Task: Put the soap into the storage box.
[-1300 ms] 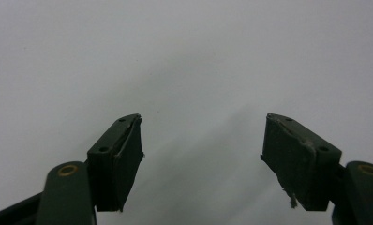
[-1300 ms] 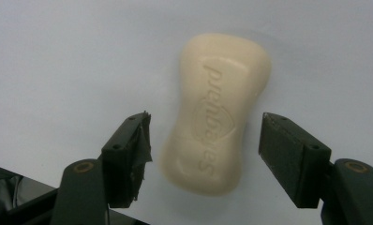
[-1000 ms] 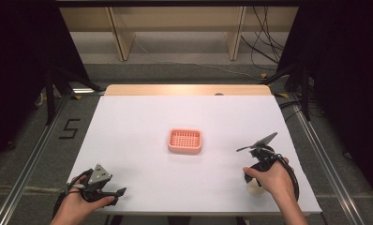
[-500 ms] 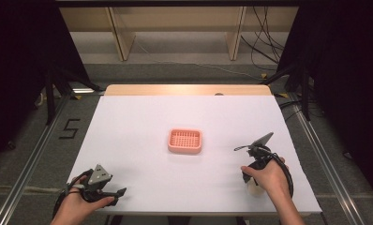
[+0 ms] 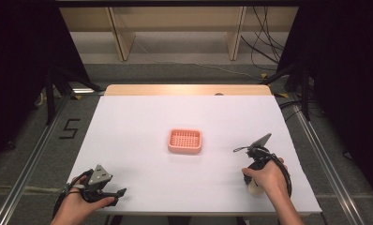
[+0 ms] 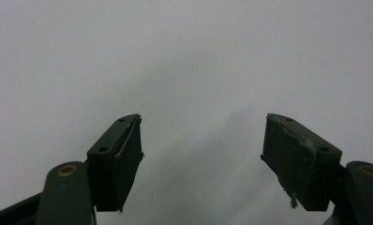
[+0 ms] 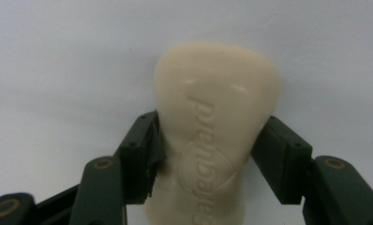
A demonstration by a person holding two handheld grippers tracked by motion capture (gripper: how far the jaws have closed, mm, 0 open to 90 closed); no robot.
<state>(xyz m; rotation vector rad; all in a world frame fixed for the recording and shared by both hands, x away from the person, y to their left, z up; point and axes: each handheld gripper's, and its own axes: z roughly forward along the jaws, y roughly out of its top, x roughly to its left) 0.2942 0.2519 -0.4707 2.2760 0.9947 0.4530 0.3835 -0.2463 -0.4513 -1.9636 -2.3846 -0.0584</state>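
- High view: even overhead light on the white table (image 5: 142, 131); surroundings fall to near black at both sides; image slightly soft.
- Left gripper view: dim grey tone, faint diagonal shadows, soft focus.
- Right gripper view: pale soap (image 7: 212, 122) evenly lit, embossed lettering legible, edges blurred.

pink basket (image 5: 185, 140) | mid-table | white table (image 5: 128, 126)

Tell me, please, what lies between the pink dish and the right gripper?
Nothing: the high view shows bare white table between the pink dish and the right gripper, whose jaws have just closed further on a soap bar.
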